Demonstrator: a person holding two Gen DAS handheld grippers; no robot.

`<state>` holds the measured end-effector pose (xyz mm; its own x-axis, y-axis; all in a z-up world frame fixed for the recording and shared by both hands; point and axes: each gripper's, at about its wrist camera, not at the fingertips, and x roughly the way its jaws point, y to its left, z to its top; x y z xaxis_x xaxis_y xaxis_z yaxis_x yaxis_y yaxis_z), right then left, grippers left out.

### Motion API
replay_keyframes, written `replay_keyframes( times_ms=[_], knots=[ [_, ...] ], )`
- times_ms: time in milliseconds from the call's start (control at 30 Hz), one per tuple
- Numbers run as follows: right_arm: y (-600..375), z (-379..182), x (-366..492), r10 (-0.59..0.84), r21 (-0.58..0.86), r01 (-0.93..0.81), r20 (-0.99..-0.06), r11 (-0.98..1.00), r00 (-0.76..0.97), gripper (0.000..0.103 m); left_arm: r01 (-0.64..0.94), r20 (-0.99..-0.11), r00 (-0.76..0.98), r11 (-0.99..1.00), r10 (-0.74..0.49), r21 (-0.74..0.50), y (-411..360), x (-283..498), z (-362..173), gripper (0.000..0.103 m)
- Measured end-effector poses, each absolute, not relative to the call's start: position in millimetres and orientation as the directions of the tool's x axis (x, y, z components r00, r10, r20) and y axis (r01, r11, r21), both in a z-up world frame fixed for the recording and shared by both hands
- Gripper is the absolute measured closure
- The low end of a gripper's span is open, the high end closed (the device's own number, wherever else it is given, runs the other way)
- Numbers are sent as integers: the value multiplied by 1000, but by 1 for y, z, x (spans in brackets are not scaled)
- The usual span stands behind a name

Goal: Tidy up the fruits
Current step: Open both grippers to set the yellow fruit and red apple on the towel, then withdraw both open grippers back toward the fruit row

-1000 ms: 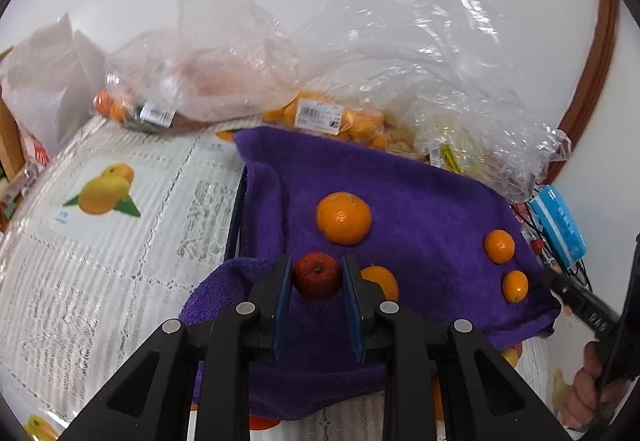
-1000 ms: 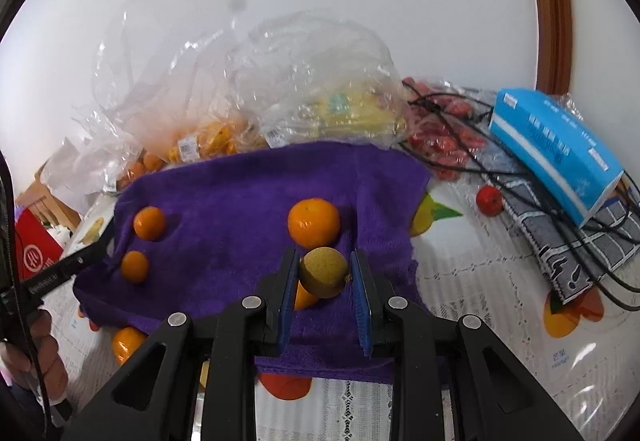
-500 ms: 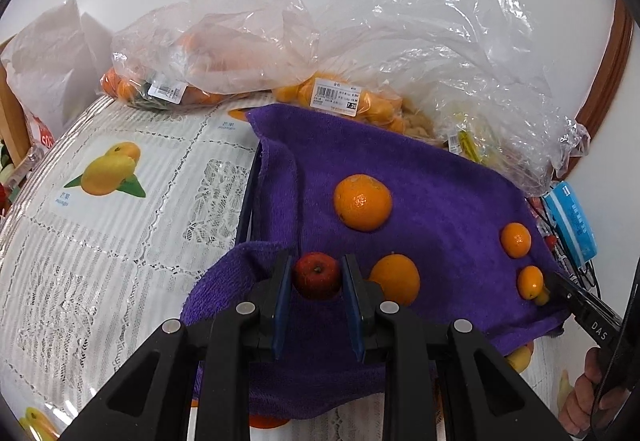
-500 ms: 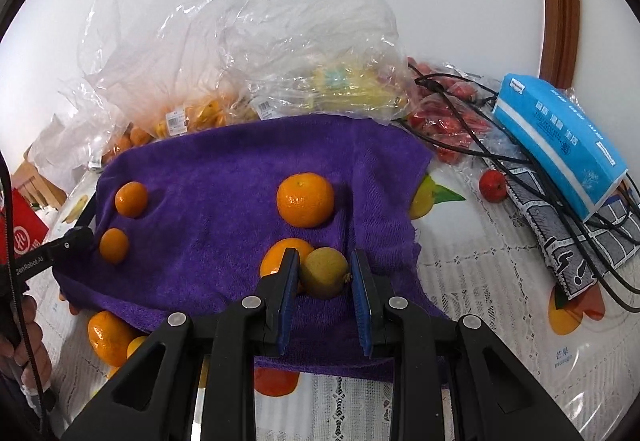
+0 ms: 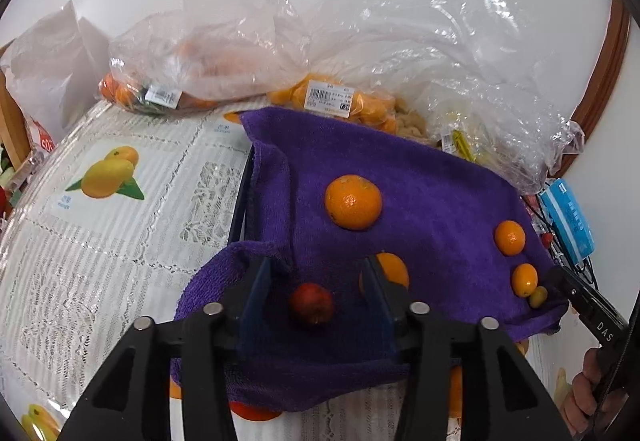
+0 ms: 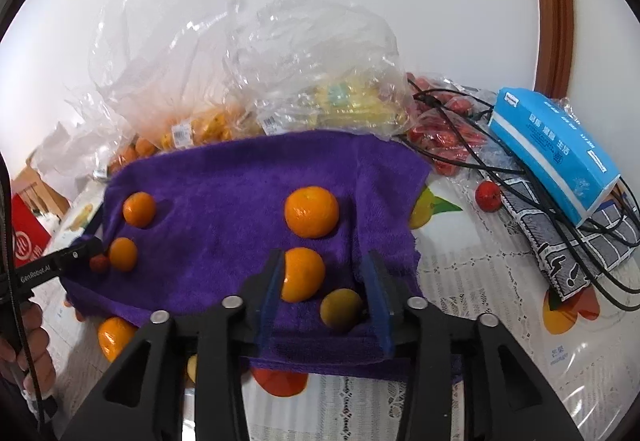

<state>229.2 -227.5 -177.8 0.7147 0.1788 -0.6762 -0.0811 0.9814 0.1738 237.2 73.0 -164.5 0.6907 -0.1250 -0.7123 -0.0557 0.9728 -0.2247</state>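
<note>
A purple towel (image 5: 420, 177) is spread on the table with several oranges on it. My left gripper (image 5: 316, 283) is opening; a small red apple (image 5: 311, 303) lies loose on the towel between its fingers, touching neither pad. My right gripper (image 6: 323, 265) is opening too. A yellow-green fruit (image 6: 342, 309) rests on the towel (image 6: 224, 177) between its fingers, close to the right pad. An orange (image 6: 304, 275) sits partly behind the left finger, and a bigger orange (image 6: 311, 211) lies further back. Two small oranges (image 6: 139, 209) lie at the towel's left end.
Clear plastic bags of fruit (image 5: 328, 101) line the back against the wall. At the right lie a blue tissue box (image 6: 552, 157), black cables (image 6: 520, 169) and a loose red fruit (image 6: 488, 195). More oranges (image 6: 114, 337) peek from under the towel's front edge.
Both grippers were shut on their fruits; their jaws have now parted, and the red apple and the yellow-green fruit lie free on the towel.
</note>
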Motion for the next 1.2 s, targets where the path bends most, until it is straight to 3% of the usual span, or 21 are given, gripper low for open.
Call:
replay_keyframes(
  times_ms=[267, 433, 500, 900, 1200],
  knots=[
    [-232, -166, 221, 180, 210, -58, -629, 976, 757, 55, -75, -660, 750, 985, -47, -156, 67, 226, -149, 54],
    [-231, -151, 207, 157, 196, -52, -571, 979, 806, 55, -39, -641, 762, 982, -89, -184, 64, 213, -136, 53],
    [-233, -146, 201, 173, 218, -52, -584, 975, 793, 55, -32, -627, 772, 979, -103, -201, 65, 203, -134, 46],
    [-226, -121, 136, 161, 174, -63, -632, 983, 758, 59, 21, -626, 753, 957, -205, -289, 70, 147, -125, 48],
    [-205, -122, 97, 136, 116, -76, -685, 990, 716, 64, 21, -684, 707, 972, -179, -233, 71, 115, -137, 48]
  ],
)
